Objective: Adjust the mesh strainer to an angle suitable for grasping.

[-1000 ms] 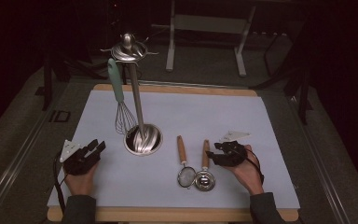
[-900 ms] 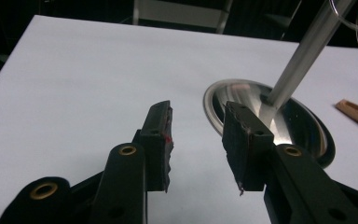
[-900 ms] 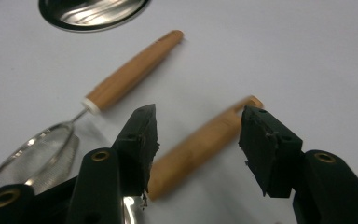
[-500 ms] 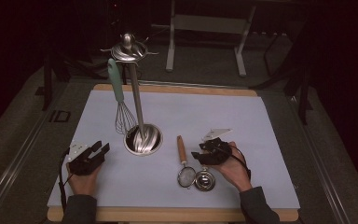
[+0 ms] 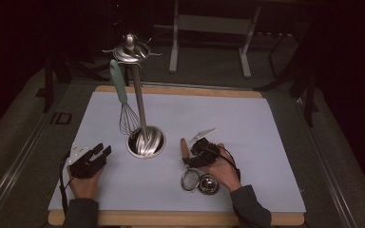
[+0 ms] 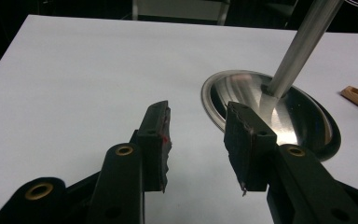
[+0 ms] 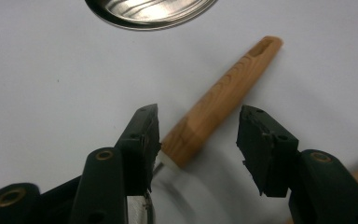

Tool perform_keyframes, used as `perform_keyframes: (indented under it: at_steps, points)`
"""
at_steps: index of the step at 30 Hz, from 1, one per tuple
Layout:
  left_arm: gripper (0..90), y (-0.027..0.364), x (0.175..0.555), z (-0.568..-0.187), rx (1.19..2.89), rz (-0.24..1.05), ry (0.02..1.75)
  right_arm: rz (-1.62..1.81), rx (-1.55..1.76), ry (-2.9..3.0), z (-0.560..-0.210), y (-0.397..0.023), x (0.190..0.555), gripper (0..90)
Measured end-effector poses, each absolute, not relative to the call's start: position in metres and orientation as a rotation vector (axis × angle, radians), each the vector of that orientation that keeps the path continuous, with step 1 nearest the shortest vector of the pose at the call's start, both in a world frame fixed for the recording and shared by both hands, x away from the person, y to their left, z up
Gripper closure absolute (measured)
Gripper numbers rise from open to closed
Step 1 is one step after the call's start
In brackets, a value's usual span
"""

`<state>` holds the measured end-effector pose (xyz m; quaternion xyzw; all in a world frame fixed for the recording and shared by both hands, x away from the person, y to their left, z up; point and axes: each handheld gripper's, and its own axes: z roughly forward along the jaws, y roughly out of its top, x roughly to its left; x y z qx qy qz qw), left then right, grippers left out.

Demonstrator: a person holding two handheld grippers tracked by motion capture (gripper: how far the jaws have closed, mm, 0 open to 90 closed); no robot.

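A steel stand (image 5: 145,142) with a round base and upright pole rises from the white mat (image 5: 275,142); a teal-handled whisk (image 5: 123,111) hangs from its top; the wooden desk (image 5: 171,217) edge borders the mat.

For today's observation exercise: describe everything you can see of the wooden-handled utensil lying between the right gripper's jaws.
The wooden-handled utensil lies flat on the white table cover. Its tapered handle looks like light brown grained wood, with a slot near the far end and a pale collar where a thin metal stem begins. In the high view, a small round mesh-like head sits nearest the person. The right gripper straddles the handle, jaws open, pads not pressing.
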<state>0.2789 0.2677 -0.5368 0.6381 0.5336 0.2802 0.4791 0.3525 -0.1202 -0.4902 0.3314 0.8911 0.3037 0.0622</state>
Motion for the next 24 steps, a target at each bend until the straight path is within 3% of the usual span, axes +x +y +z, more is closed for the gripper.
perform_keyframes:
  at_steps: [14, 24]
  points:
    - [60.5, 0.268, 0.279, -0.537, 1.558, 0.685, 1.304, 0.803, 1.060, 2.767, -0.498, -0.102, 0.367, 55.4]
    - [60.4, 0.267, 0.279, -0.537, 1.560, 0.686, 1.305, 0.715, 1.123, 2.843, -0.503, -0.097, 0.366, 52.0]
